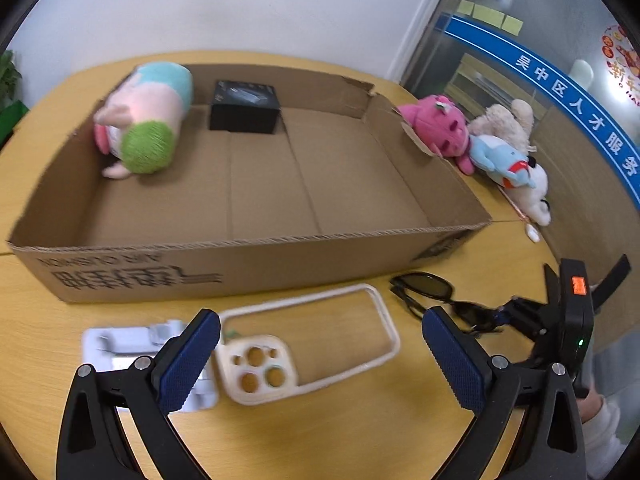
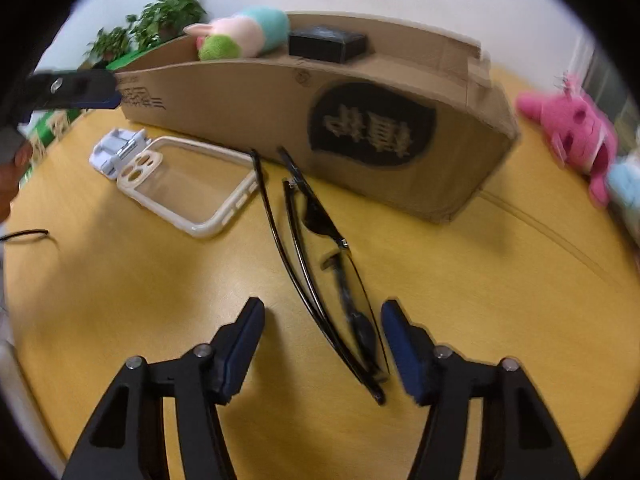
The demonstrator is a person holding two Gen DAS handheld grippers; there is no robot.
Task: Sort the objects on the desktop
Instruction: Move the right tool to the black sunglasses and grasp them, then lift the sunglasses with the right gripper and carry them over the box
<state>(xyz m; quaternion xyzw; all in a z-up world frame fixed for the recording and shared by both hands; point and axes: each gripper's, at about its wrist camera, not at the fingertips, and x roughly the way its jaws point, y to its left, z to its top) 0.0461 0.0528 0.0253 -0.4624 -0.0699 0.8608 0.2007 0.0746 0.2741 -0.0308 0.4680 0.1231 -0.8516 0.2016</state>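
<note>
A cream phone case (image 1: 308, 344) (image 2: 188, 188) lies on the yellow table, between the fingers of my open left gripper (image 1: 320, 328), which hovers over it. Black sunglasses (image 1: 432, 292) (image 2: 328, 264) lie to its right; my open right gripper (image 2: 323, 314) straddles their near end without gripping. A white plastic holder (image 1: 132, 352) (image 2: 116, 152) lies left of the case. The cardboard box (image 1: 256, 268) (image 2: 248, 108) holds a pastel plush (image 1: 144, 120) (image 2: 240, 36) and a small black box (image 1: 245, 107) (image 2: 326, 44).
A pink plush (image 1: 440, 128) (image 2: 572, 128), a blue plush (image 1: 500, 156) and white and beige plush toys (image 1: 532, 188) lie to the right of the box. Potted plants (image 2: 160, 16) stand behind the table. A black cable (image 2: 28, 234) lies at the left edge.
</note>
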